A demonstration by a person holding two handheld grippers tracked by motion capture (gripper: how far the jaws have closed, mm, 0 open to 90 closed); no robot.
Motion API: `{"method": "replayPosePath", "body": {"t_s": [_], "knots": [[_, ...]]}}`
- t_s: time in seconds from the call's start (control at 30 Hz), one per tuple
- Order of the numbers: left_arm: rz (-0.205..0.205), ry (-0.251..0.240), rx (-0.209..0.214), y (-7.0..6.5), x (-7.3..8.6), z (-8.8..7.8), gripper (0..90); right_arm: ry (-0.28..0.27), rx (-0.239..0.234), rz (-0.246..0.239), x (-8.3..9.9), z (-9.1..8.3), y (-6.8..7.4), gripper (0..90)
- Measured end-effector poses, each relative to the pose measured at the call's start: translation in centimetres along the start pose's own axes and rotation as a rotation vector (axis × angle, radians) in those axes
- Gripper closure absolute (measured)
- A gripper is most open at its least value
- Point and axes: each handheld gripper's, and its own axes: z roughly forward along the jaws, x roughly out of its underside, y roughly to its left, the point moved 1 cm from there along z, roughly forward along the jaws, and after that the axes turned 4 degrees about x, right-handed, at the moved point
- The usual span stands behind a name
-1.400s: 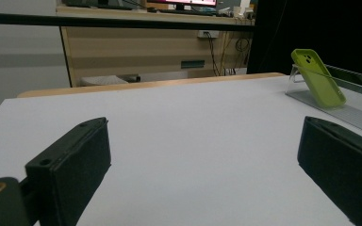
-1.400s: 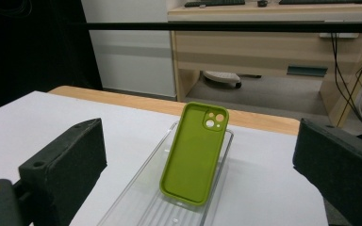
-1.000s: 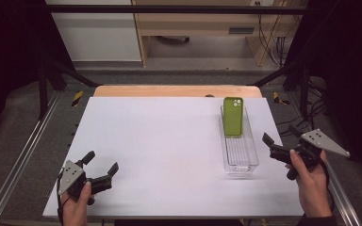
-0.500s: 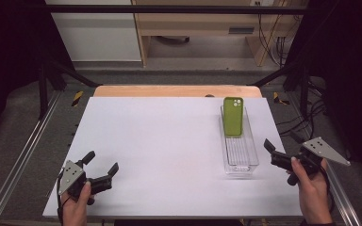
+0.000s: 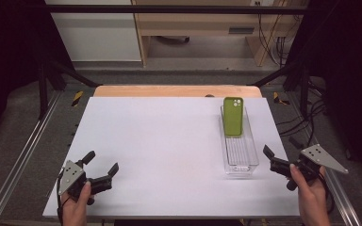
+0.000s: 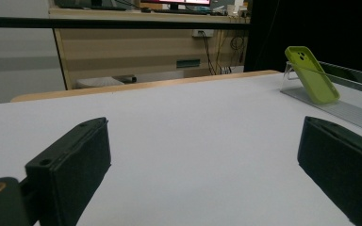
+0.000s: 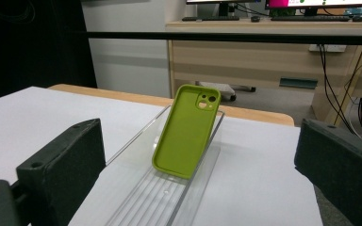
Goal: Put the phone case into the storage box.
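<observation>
I see nothing begun: both my left hand-held gripper [image 5: 101,170] and right hand-held gripper [image 5: 274,159] gape empty; the lime-green silicone phone case [image 5: 233,116] leans untouched in its clear plastic tray [image 5: 239,155].

The tabletop [image 5: 169,150] is plain white, with a pale wood strip along its far edge. The phone case [image 5: 233,116] is lime green, standing in a clear, ribbed tray [image 5: 239,157] near the right edge. Both claws, left [image 5: 101,170] and right [image 5: 277,159], are matte black, each topped by a grey plate.
</observation>
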Motion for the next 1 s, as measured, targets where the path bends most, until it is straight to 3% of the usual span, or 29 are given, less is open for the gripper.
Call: {"method": "replayPosePath", "body": {"t_s": [0.4, 1.0], "knots": [[0.005, 0.0, 0.004, 0.0, 0.0, -0.1, 2.8, 0.007, -0.002, -0.008, 1.6, -0.5, 0.4, 2.7], [0.002, 0.0, 0.01, 0.0, 0.0, 0.0, 2.8, -0.011, -0.072, -0.04, 3.6, 0.0, 1.9, 2.6]]}}
